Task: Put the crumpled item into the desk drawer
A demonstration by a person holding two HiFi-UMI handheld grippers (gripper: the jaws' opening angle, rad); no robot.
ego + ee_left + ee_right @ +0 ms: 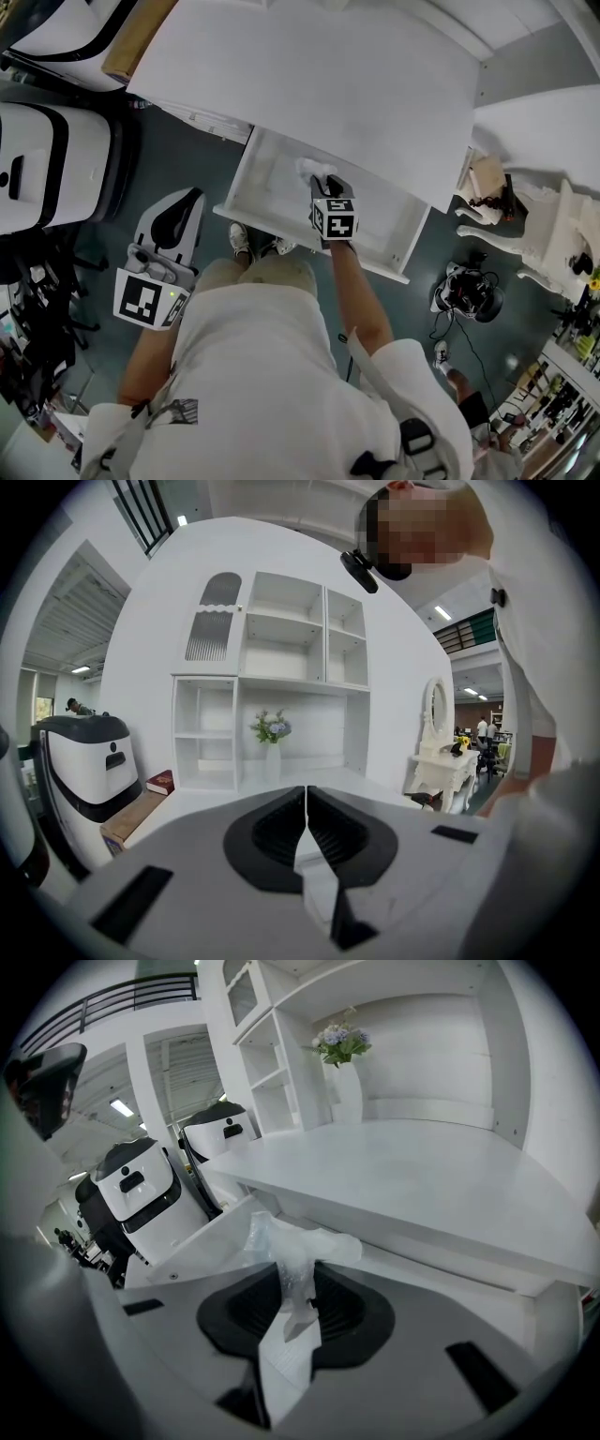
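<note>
One crumpled wad (298, 1241) of thin, crinkly, see-through plastic is pinched between the black ribbed jaws of the right gripper (295, 1283). It is held over the open, box-shaped white drawer (246, 183) under the smooth white desk (309, 84). The left gripper (307, 803) hangs off to the side, its jaws pressed together on nothing.

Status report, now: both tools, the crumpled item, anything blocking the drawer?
Right tool shut on crumpled item, over open drawer. Left tool shut, empty, off to the side. Nothing seen blocking drawer.
</note>
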